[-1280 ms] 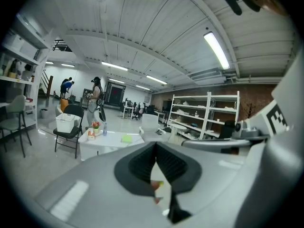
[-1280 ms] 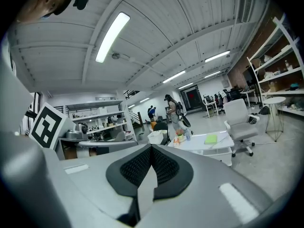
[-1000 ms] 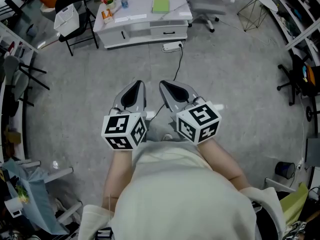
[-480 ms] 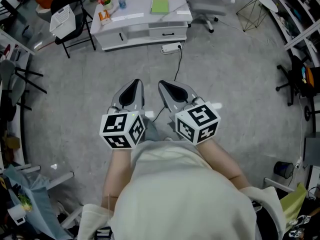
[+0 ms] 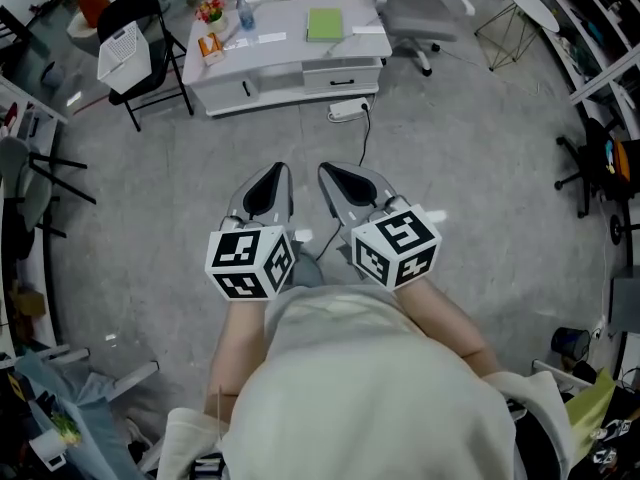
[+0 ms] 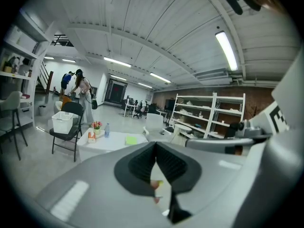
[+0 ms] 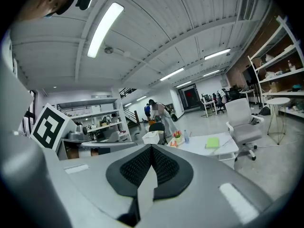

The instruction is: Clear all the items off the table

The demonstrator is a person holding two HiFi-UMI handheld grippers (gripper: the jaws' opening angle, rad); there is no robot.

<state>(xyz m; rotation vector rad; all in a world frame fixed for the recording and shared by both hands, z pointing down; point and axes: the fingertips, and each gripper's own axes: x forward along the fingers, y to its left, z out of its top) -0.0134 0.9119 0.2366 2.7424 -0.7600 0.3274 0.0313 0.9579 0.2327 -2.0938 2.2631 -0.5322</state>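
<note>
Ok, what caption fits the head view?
Left gripper and right gripper, both shut, aimed at a distant white table.

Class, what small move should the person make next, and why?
Probably step toward the white table: the left gripper and right gripper are shut and empty, far short of the green notepad and water bottle on it.

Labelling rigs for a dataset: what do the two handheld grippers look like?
Left gripper and right gripper: light grey tapering shells, black ribbed pads. Each carries a white cube with black square markers. The person wears a cream top.
</note>
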